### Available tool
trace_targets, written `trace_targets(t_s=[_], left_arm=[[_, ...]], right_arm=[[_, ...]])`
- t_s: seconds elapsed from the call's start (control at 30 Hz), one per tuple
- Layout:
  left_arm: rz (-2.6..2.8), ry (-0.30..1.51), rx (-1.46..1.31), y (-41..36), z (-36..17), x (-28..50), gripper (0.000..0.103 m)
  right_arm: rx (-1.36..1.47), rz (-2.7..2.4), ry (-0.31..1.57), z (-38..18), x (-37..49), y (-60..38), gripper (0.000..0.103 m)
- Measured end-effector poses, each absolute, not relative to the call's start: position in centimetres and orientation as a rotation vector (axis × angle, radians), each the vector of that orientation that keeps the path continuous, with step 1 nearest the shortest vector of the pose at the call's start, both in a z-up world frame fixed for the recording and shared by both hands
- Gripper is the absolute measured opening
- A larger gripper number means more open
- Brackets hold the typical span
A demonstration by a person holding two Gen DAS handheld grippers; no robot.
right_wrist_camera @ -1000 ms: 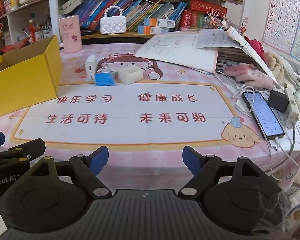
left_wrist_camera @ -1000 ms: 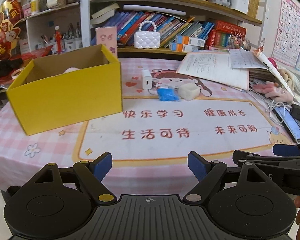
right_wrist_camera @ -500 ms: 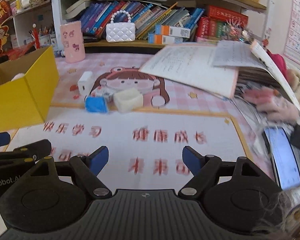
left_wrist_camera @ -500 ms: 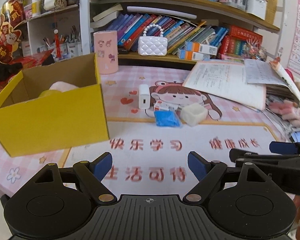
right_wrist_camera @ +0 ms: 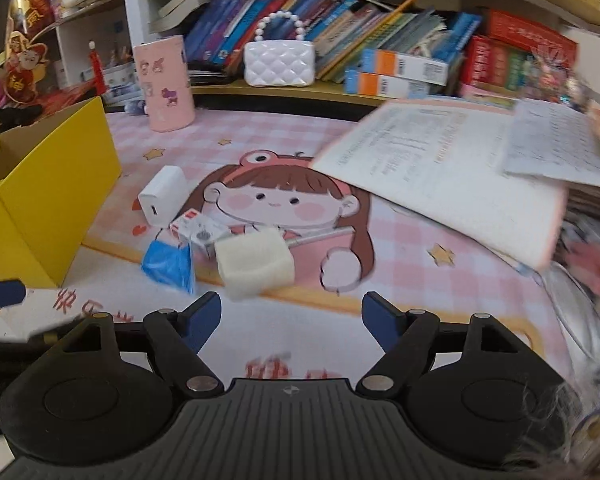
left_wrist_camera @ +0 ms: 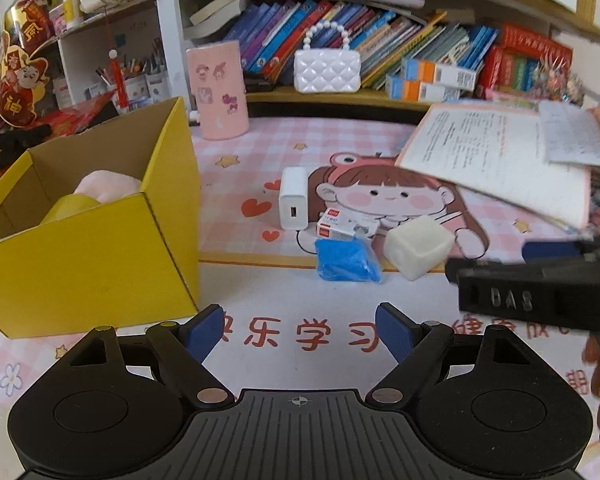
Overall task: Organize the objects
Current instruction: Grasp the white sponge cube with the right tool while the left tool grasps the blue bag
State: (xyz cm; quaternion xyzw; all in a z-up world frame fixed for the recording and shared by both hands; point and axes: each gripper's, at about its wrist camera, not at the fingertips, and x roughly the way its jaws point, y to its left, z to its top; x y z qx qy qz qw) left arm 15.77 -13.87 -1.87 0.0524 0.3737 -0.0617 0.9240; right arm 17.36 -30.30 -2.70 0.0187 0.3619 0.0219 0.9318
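Both the left gripper (left_wrist_camera: pixel 300 330) and right gripper (right_wrist_camera: pixel 291 320) hover wide open and empty, seemingly approaching the foam cube (right_wrist_camera: pixel 254 262), which next needs straddling and lifting toward the yellow box (left_wrist_camera: pixel 88 248).

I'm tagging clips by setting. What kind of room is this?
Most likely a child's study desk at home: a shelf crowded with books, an open workbook, and a cartoon desk mat printed with a girl and Chinese study slogans.
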Motion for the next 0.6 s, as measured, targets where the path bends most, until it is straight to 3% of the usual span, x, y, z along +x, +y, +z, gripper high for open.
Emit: trace_targets(t_s=[0.37, 0.47, 0.6], left_arm=[[-0.081, 0.809, 0.106, -14.6, -2.5, 17.1, 0.085], [-0.078, 0.809, 0.111, -14.9, -2.6, 17.5, 0.084], [-0.093, 0.806, 0.097, -15.5, -2.9, 18.8, 0.084]], right_arm=[[-0.008, 0.182, 0.797, -4.9, 23.9, -29.4, 0.073], [0.001, 0.215, 0.835, -5.8, 25.0, -29.3, 0.053], [0.069, 0.208, 0.815, -5.0, 24.6, -30.5, 0.048]])
